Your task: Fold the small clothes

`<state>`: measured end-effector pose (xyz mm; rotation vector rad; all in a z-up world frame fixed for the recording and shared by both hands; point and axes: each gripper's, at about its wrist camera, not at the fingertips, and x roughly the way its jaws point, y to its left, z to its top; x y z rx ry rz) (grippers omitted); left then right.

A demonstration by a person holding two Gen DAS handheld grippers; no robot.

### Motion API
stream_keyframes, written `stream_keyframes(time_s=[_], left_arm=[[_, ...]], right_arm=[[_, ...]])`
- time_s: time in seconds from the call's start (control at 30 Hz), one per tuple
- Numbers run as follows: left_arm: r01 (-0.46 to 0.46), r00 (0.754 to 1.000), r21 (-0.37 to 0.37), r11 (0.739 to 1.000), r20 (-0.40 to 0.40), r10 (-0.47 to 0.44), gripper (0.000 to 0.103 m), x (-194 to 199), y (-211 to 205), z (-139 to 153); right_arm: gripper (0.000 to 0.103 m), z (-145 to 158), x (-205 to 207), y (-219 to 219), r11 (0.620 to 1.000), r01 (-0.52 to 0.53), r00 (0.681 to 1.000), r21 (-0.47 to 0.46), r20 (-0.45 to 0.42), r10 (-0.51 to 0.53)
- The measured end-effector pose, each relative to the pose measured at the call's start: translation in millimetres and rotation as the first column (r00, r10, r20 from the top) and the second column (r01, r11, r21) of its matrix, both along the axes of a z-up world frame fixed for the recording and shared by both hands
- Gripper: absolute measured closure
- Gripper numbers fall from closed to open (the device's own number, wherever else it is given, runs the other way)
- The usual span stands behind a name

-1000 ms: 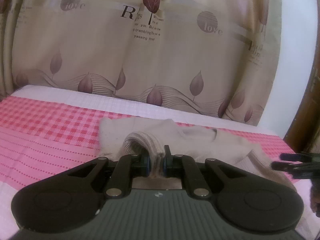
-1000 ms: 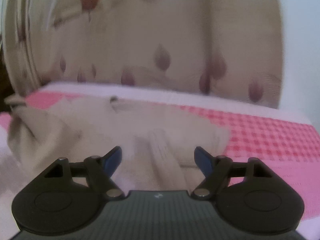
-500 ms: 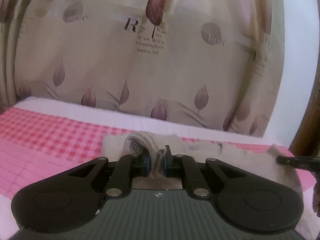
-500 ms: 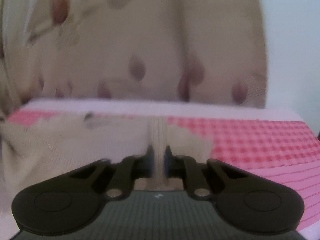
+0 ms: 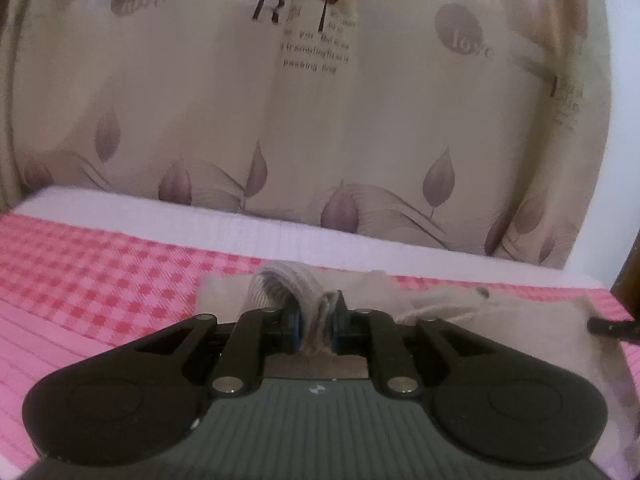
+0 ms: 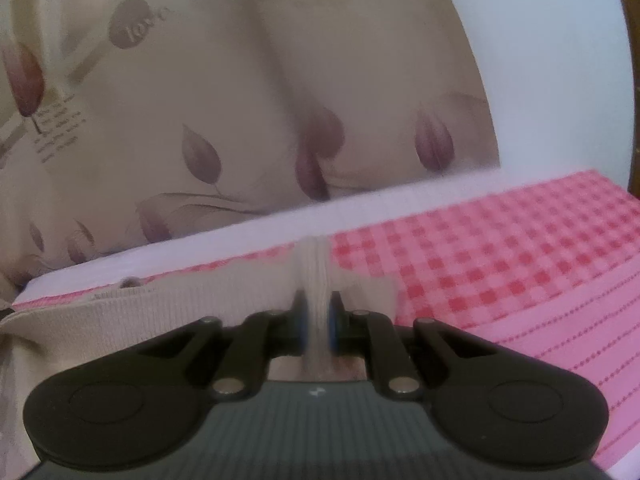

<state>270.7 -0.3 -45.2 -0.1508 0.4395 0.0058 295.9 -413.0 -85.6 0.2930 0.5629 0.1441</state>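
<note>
A small beige knit sweater (image 5: pixel 500 320) lies on the pink checked bedcover (image 5: pixel 100 272). My left gripper (image 5: pixel 314 330) is shut on a bunched ribbed edge of the sweater (image 5: pixel 280 284). My right gripper (image 6: pixel 318 326) is shut on another ribbed fold of the same sweater (image 6: pixel 316 276). The sweater stretches away to the left in the right wrist view (image 6: pixel 160 308). The tip of the right gripper shows at the right edge of the left wrist view (image 5: pixel 612 326).
A beige curtain with purple leaf print (image 5: pixel 320 120) hangs behind the bed. A white strip of mattress (image 5: pixel 160 220) runs along the far edge. A white wall (image 6: pixel 540 60) and a dark wooden edge (image 5: pixel 628 272) stand at the right.
My right gripper was open over the sweater a second ago and has shut on a ribbed fold. Both grippers have lifted and the sweater is drawn up between them.
</note>
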Motion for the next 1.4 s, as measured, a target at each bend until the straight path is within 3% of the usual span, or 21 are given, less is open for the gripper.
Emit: stream_keyframes(time_s=[0.1,0.17,0.2,0.23,0.27,0.33,0.47,0.67,0.8,0.9,0.93,1.03,1.1,1.13,1.2,1.23,1.3,1.33,1.4], left_arm=[[0.009,1.0,-0.014,1.0,-0.015,-0.009,0.077,7.4,5.9,-4.5],[0.024,0.999,-0.021,0.999,-0.024,-0.025,0.068,8.3,8.2,-3.7],[0.018,1.0,-0.015,1.0,-0.019,-0.018,0.046,7.9,9.1,-2.3],[-0.015,1.0,0.003,1.0,0.002,0.015,0.015,5.1,10.7,0.3],[-0.063,0.997,0.018,0.998,0.042,0.063,0.002,1.2,12.9,4.4],[-0.127,0.983,0.003,0.992,0.131,0.125,0.0,-10.7,24.2,12.8],[-0.125,0.989,0.016,0.992,0.086,0.123,0.003,-12.2,43.5,22.4],[0.01,1.0,0.229,0.973,0.025,-0.016,0.012,-18.7,32.1,5.2],[0.098,0.993,0.318,0.943,-0.087,-0.074,0.033,1.2,15.3,-16.3],[0.072,0.99,0.292,0.954,-0.139,-0.033,0.062,20.5,21.3,-27.4],[0.028,0.99,0.264,0.964,-0.139,0.009,0.066,25.4,29.0,-28.4],[-0.124,0.977,0.09,0.988,-0.161,0.137,0.065,29.7,62.3,-29.3],[-0.152,0.971,0.011,0.988,-0.184,0.151,0.06,29.5,76.5,-33.2],[-0.151,0.973,0.014,0.988,-0.177,0.151,0.055,26.8,77.9,-33.2],[-0.141,0.977,0.023,0.99,-0.16,0.143,0.049,23.1,75.8,-30.0],[-0.129,0.98,-0.001,0.992,-0.152,0.128,0.04,20.9,77.1,-28.6],[-0.122,0.985,-0.036,0.992,-0.128,0.116,0.027,10.3,83.0,-28.0],[-0.129,0.985,-0.027,0.991,-0.116,0.125,0.019,5.2,83.3,-27.8],[-0.134,0.987,-0.009,0.991,-0.092,0.132,0.016,-1.0,82.3,-28.5]], right_arm=[[0.092,-9.3,4.2,4.0,1.0,0.009,1.0,-0.022,-0.019,-0.009],[0.092,-15.8,3.8,5.0,1.0,0.017,1.0,-0.026,-0.026,-0.017],[0.092,-17.5,2.6,5.2,0.999,0.024,0.999,-0.02,-0.027,-0.025],[0.092,-18.5,2.2,4.5,0.999,0.034,0.999,-0.015,-0.022,-0.035],[0.092,-18.7,1.5,4.1,0.999,0.041,0.999,-0.01,-0.017,-0.041],[0.092,-20.2,1.0,3.6,0.999,0.046,0.999,-0.004,-0.011,-0.046],[0.091,-21.4,0.6,-2.0,0.998,0.057,0.998,0.038,-0.003,-0.057],[0.08,-25.3,-0.7,-12.7,0.99,0.091,0.996,0.103,-0.003,-0.091],[0.079,-24.4,0.8,-5.1,0.995,0.078,0.997,0.06,-0.001,-0.078],[0.078,-24.5,0.8,-5.0,0.996,0.071,0.997,0.062,0.0,-0.071],[0.078,-25.2,1.3,-5.9,0.995,0.069,0.998,0.067,-0.003,-0.069],[0.076,-26.1,4.2,-6.5,0.996,0.057,0.998,0.073,-0.015,-0.056],[0.072,-25.7,5.3,-4.0,0.997,0.049,0.999,0.06,-0.017,-0.048],[0.071,-25.6,5.6,-2.5,0.998,0.047,0.999,0.052,-0.018,-0.046],[0.055,-25.3,6.9,0.6,0.999,0.037,0.999,0.036,-0.022,-0.036],[0.05,-25.1,7.5,2.1,0.999,0.03,0.999,0.027,-0.022,-0.03],[0.024,-23.9,7.7,5.7,1.0,0.023,1.0,0.005,-0.015,-0.023],[0.021,-23.7,7.8,5.7,0.999,0.034,0.999,-0.001,-0.014,-0.034],[0.021,-24.4,8.1,3.0,0.999,0.048,0.999,0.012,-0.018,-0.048]])
